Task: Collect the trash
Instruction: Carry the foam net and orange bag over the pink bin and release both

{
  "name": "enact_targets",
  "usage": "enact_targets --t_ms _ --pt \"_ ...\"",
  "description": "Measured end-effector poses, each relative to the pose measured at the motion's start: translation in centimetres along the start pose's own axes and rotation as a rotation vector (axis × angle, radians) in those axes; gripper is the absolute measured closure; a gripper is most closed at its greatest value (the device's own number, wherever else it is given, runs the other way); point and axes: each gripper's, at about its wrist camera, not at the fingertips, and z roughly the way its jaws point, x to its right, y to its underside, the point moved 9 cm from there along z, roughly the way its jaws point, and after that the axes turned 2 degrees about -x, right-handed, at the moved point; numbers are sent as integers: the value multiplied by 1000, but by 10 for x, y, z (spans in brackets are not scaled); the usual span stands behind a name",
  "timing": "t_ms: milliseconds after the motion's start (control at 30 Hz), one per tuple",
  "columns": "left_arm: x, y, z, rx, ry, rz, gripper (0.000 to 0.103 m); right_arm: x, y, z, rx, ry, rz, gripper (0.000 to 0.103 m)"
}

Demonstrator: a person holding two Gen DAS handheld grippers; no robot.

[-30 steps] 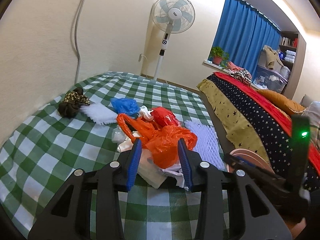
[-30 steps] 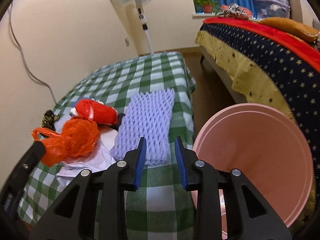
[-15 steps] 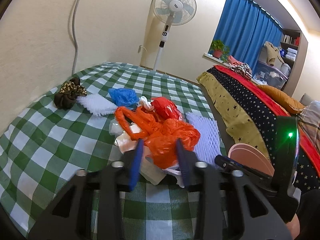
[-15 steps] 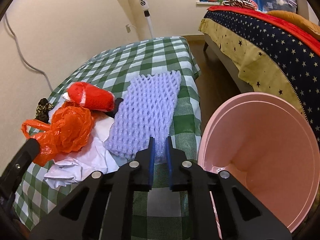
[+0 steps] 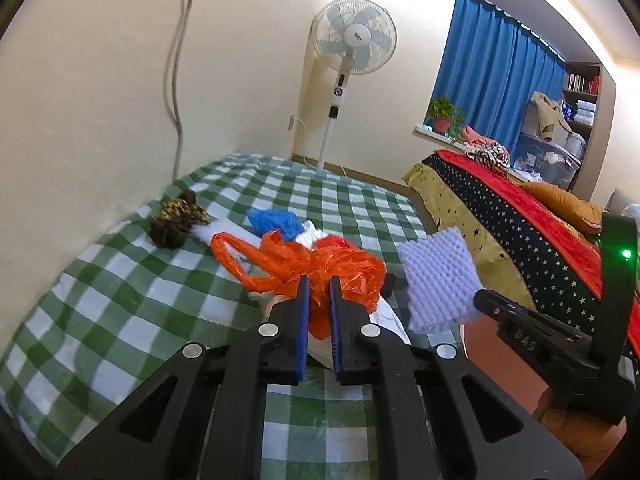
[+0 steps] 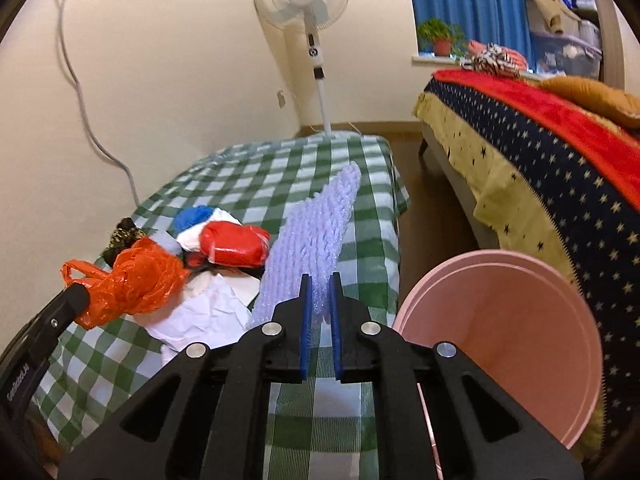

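My left gripper is shut on an orange plastic bag, lifted a little off the green checked table. My right gripper is shut on a lavender foam net and holds it tilted up above the table edge; the net also shows in the left wrist view. A pink bin stands open on the floor just right of the right gripper. A red wrapper, white crumpled paper, a blue bag and a white foam net lie on the table.
A dark patterned cloth lies near the wall. A standing fan is behind the table. A bed with a starred cover runs along the right, with a strip of floor between it and the table.
Both grippers have closed: the left on the orange bag, the right on the lavender foam net. Both items have been lifted off the table.
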Motion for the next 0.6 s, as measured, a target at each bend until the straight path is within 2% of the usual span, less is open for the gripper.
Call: enact_targets --t_ms 267,600 --pt "0 -8 -29 43 10 6 94 7 -7 -43 49 32 -20 94" --pt "11 -8 -49 56 47 21 94 22 -6 -90 76 88 -28 94"
